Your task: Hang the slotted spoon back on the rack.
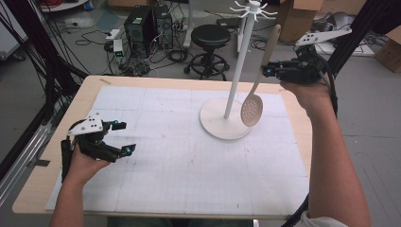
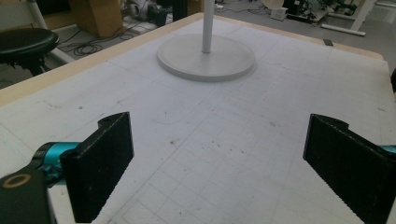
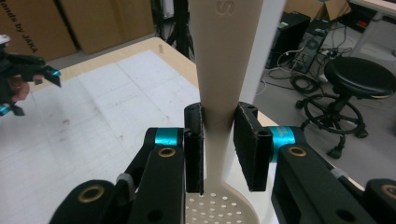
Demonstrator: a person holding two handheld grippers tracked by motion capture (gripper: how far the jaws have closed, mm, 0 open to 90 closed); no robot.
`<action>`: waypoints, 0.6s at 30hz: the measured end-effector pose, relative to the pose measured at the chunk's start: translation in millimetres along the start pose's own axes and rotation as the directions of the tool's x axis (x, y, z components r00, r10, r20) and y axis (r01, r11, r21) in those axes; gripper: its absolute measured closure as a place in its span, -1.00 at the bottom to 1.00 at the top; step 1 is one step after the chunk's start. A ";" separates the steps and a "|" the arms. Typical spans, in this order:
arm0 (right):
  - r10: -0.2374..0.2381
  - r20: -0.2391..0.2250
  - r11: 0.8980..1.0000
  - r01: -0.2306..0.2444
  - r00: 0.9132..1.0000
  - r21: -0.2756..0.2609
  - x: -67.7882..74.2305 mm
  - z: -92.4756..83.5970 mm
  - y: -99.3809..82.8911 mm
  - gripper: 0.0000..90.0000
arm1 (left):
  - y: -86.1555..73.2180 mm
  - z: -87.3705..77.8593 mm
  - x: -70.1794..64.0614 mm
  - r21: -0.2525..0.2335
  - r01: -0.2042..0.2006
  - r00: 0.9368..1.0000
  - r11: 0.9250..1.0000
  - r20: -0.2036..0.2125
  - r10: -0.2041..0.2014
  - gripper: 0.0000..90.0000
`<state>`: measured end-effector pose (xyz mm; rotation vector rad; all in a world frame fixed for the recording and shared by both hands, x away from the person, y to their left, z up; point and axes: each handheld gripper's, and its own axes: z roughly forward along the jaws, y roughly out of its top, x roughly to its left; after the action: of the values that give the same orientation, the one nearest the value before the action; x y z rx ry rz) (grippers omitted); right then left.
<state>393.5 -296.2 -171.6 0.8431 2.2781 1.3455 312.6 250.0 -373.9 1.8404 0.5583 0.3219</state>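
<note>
A beige slotted spoon point(image 1: 254, 105) hangs in the air by its long handle, its perforated bowl low beside the white stand's round base point(image 1: 213, 125). My right gripper point(image 1: 268, 70) is shut on the handle point(image 3: 217, 79) at the table's far right, close to the stand's pole point(image 1: 240, 56). The hook crown point(image 1: 253, 9) tops the pole. In the right gripper view both pads clamp the handle, with the bowl point(image 3: 219, 210) below. My left gripper point(image 1: 124, 137) rests open over the mat's left side, holding nothing; its jaws stand wide apart around the left gripper point(image 2: 217, 154).
A white gridded mat point(image 1: 189, 156) covers the wooden table point(image 1: 33, 184). A black stool point(image 1: 211, 40), computer towers point(image 1: 142, 23) and cables sit on the floor beyond the far edge. Cardboard boxes point(image 1: 295, 16) stand at the back right.
</note>
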 end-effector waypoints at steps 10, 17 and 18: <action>0.031 0.032 0.998 -0.032 0.999 0.054 -17.2 10.7 7.3 0.64 | 0.0 -1.2 1.1 -0.007 0.002 1.000 1.000 0.007 -0.002 -0.80; 0.051 0.039 0.998 -0.052 0.998 0.047 -26.3 13.6 11.7 0.64 | -0.2 -2.7 2.2 -0.013 0.005 1.000 1.000 0.005 -0.005 -0.80; 0.058 0.041 0.997 -0.060 0.997 0.046 -27.1 13.4 12.1 0.64 | -0.3 -2.8 2.3 -0.014 0.007 1.000 1.000 0.004 -0.007 -0.80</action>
<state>425.5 -300.6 -167.2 0.9509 2.2796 1.2922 313.2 253.6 -373.4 1.8250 0.5581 0.3163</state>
